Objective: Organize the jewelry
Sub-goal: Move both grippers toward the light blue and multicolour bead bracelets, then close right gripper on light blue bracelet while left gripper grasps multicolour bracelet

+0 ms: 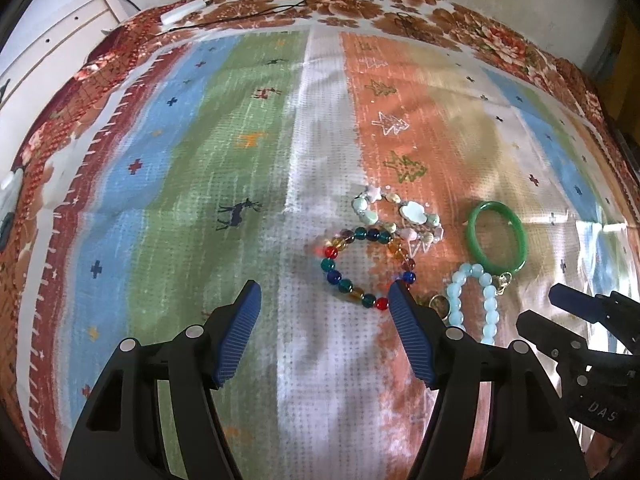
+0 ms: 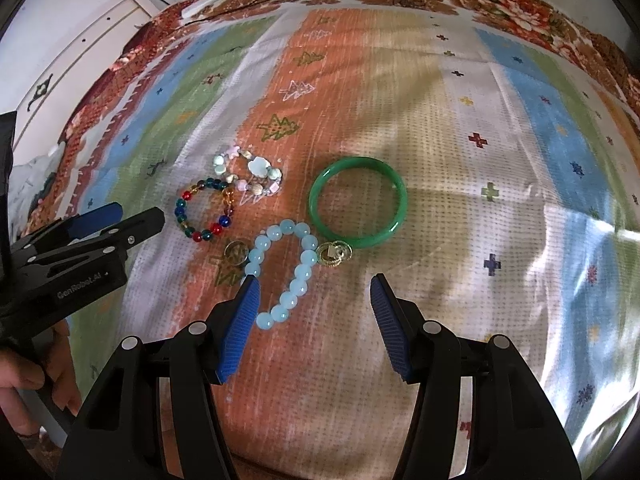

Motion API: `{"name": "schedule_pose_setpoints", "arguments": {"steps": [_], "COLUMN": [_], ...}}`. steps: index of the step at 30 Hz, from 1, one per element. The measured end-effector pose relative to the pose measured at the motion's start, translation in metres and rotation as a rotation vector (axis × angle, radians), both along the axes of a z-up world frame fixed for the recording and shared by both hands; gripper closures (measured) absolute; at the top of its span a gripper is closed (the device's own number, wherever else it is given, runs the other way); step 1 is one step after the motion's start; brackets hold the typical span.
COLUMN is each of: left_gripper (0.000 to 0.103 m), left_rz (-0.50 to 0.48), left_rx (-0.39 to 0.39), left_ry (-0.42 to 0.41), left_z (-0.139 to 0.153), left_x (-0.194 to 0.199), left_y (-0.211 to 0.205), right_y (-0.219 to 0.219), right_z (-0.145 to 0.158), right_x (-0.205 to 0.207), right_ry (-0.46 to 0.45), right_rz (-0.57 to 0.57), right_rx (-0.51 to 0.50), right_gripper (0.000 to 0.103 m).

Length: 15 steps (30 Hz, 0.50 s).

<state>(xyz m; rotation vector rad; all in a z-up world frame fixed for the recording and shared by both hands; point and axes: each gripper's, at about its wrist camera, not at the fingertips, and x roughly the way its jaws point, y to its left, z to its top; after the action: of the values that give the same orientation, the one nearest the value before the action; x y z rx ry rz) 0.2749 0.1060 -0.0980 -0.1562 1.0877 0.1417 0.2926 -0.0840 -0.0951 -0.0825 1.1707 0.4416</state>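
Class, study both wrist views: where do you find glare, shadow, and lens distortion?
Left wrist view: fisheye curves the striped cloth; a soft shadow falls beside the multicoloured bead bracelet. Right wrist view: sunlight glare whitens the cloth's right side; a shadow crosses by the green bangle.

Your two wrist views both look steeply down, close over the cloth (image 1: 256, 184). They share the bracelets (image 2: 204, 212).

Bracelets (image 2: 280, 216) cluster centrally; striped cloth (image 2: 500, 200) rightward lies open
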Motion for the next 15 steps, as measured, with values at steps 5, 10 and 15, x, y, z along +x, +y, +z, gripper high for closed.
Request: {"name": "schedule_pose_setpoints", "arguments": {"steps": [5,10,15], "left_gripper": [0.037,0.037,0.037], "left_rz": [0.003,0.009,-0.003], "left_rx": [-0.002,-0.018,-0.018], "left_ry": [0.020,0.042,0.058], "left_z": [-0.009,-0.019,-0.027], "left_x": [0.009,0.017,0.021], "left_y": [0.004,0.010,0.009], "right_y": [0.002,0.009,0.015], "right_z": [-0.006,-0.016,-0.028], "right_x": [0.009,0.016,0.023], "right_ry": [0.023,0.046,0.092], "right_rz": [-0.002,0.020,0.049], "right_rx": [-0.020,-0.062,-0.071], "right_gripper": [0.046,0.046,0.046]}}
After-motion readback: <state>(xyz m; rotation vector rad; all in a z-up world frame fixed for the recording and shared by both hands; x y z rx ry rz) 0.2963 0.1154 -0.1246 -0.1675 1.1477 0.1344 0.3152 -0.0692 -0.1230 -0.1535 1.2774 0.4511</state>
